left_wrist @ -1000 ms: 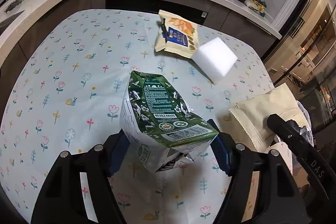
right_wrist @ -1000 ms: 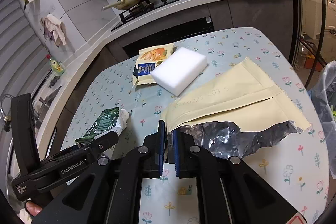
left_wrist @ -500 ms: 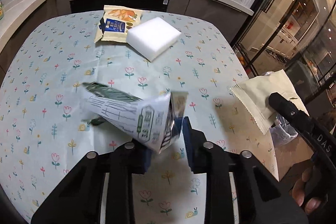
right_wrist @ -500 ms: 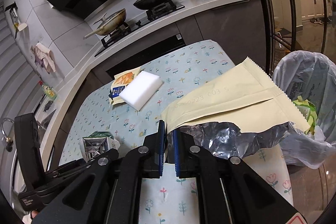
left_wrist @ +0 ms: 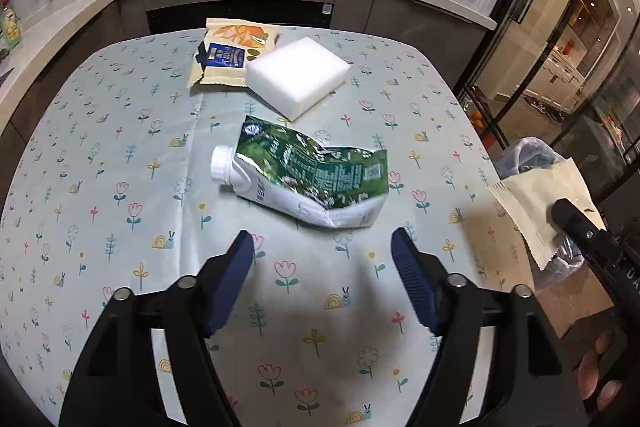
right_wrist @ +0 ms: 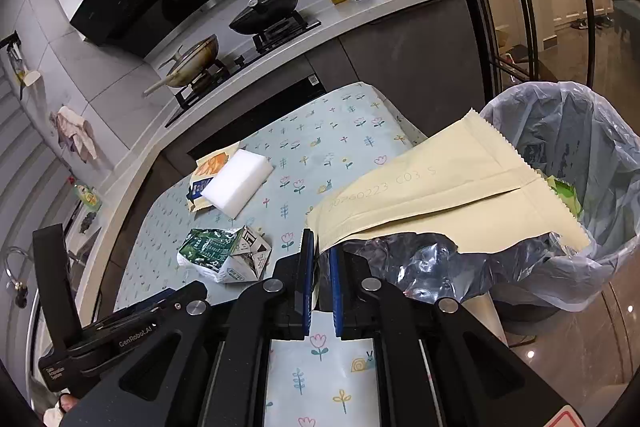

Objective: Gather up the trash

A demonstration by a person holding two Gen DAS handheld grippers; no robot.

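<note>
Pinching a corner of the torn cream pouch [right_wrist: 440, 195], the right gripper [right_wrist: 319, 259] has its blue pads pressed nearly together and holds the pouch's far end over the rim of the bag-lined trash bin [right_wrist: 592, 163] beside the table [left_wrist: 100, 155]. Left gripper [left_wrist: 322, 267]: jaws opening, spread wide, nothing between them. Crushed green-and-white carton [left_wrist: 312, 175] lies on its side on the floral cloth just beyond the tips, short of the white foam block [left_wrist: 298, 77] and the snack packet [left_wrist: 230, 51].

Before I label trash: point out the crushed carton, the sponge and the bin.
crushed green carton [left_wrist: 320, 175], left wrist view, printed side.
white sponge block [left_wrist: 298, 77], left wrist view, top face.
lined trash bin [right_wrist: 576, 131], right wrist view, liner wall.
</note>
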